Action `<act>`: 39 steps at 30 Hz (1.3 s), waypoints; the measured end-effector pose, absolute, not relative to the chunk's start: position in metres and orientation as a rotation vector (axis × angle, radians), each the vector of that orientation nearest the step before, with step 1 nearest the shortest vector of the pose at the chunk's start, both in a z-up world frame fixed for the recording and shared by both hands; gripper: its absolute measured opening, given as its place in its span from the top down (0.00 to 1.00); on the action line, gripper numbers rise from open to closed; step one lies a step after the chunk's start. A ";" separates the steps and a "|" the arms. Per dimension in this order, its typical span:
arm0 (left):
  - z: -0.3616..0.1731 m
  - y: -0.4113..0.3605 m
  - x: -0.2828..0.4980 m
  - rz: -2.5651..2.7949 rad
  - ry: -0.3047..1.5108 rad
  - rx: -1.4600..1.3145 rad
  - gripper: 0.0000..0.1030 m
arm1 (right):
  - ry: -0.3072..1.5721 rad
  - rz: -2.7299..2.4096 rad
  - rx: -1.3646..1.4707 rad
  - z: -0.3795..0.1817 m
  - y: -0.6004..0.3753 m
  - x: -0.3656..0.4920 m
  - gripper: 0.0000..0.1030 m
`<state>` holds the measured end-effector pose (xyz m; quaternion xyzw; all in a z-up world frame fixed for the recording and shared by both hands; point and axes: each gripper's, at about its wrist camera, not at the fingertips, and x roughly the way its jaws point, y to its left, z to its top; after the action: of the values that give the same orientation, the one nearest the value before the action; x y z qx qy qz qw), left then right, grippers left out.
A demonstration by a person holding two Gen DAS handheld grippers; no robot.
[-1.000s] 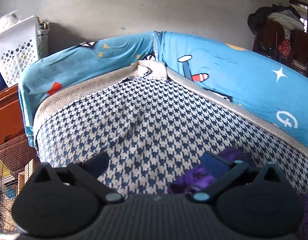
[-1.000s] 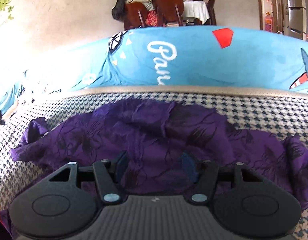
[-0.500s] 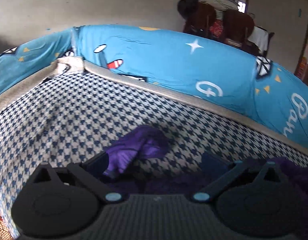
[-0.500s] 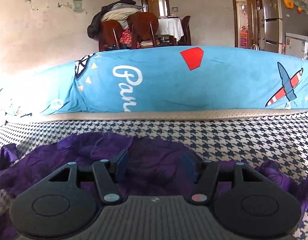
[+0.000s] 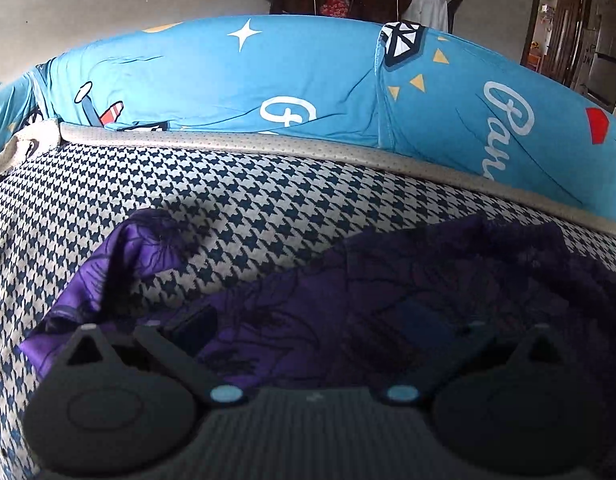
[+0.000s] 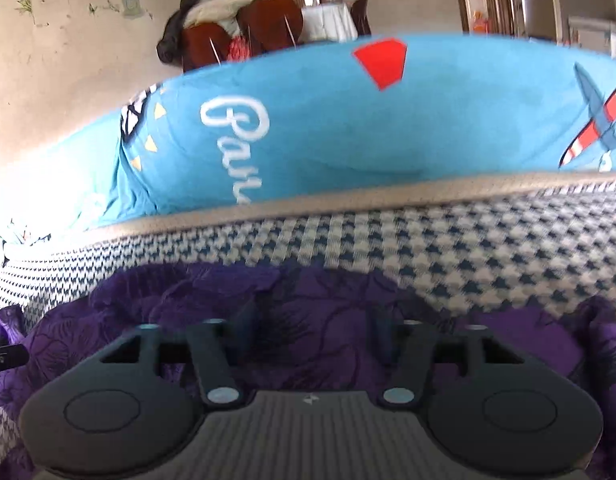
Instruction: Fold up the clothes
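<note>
The crumpled purple floral-print garment (image 6: 328, 320) lies on the houndstooth-patterned sofa seat (image 5: 247, 208). Left gripper (image 5: 308, 320): jaws wide above it. Right gripper (image 6: 314, 322): jaws closing, fabric between them.

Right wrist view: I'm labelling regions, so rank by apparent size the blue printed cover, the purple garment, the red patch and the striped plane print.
1. blue printed cover
2. purple garment, partly hidden by the gripper body
3. red patch and striped plane print: look alike, not ranked
</note>
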<state>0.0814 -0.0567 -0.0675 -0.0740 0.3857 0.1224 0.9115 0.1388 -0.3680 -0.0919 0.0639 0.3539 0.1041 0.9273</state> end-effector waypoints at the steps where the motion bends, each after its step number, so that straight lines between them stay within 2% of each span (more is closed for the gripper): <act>1: -0.068 -0.058 0.081 0.254 0.795 -0.145 0.00 | 0.742 0.217 0.131 -0.095 -0.367 0.140 0.91; 7: -0.065 -0.053 0.080 0.273 0.789 -0.150 0.00 | 0.689 0.244 0.128 -0.082 -0.367 0.119 0.94; 16: -0.059 -0.044 0.078 0.319 0.751 -0.166 0.00 | 0.594 0.321 0.156 -0.046 -0.383 0.039 0.94; 27: -0.056 -0.072 0.075 0.219 0.677 -0.125 0.00 | 0.742 0.445 -0.020 -0.081 -0.354 -0.056 0.94; 32: -0.086 -0.089 0.089 0.166 0.813 -0.092 0.00 | 0.739 0.448 -0.065 -0.081 -0.349 -0.058 0.92; 39: -0.106 -0.092 0.086 0.177 0.869 -0.035 0.00 | 0.567 0.521 0.013 -0.044 -0.362 -0.062 0.87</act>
<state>0.0864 -0.0924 -0.1057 -0.0171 0.4205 0.0856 0.9031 -0.0620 -0.3617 -0.0445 0.0064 0.2767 0.2542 0.9267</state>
